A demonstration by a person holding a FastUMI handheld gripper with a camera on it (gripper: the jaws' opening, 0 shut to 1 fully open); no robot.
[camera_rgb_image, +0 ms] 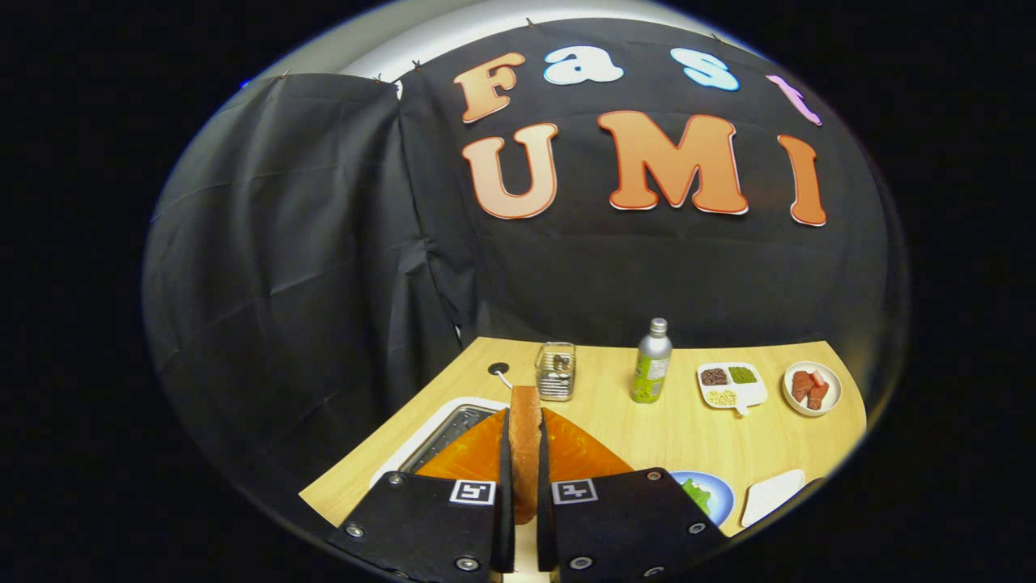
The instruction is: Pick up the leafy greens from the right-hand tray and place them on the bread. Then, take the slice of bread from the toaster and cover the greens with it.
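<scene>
We see our gripper (524,486) pinching a slice of bread (525,449) that stands on its edge between the two fingers (505,478), and both fingers press on its flat sides. The slice is brown along its crust, and its top pokes up above the fingers. Just past the fingers and below the bread we see the toaster (453,429), a white box with a metal slot on top, sitting on the wooden table (647,429). An orange part lies under the bread on both sides, but we cannot tell what it is. To the right of the fingers we see a blue plate (716,490) with some leafy greens (696,494) on it, partly hidden by the right finger. We cannot tell if there is bread under the greens. Next to the blue plate is a white tray (773,494). Farther back on the table stands a small see-through box (555,371) with dark bits inside. Near it is a green bottle (651,360) with a silver top, standing straight up. To the right of the bottle is a white dish with three parts (731,384), holding dark, green and pale bits. Beside that is a round bowl (812,387) with red chunks in it. A small dark hole (498,368) with a thin cord sits in the table near the see-through box.
</scene>
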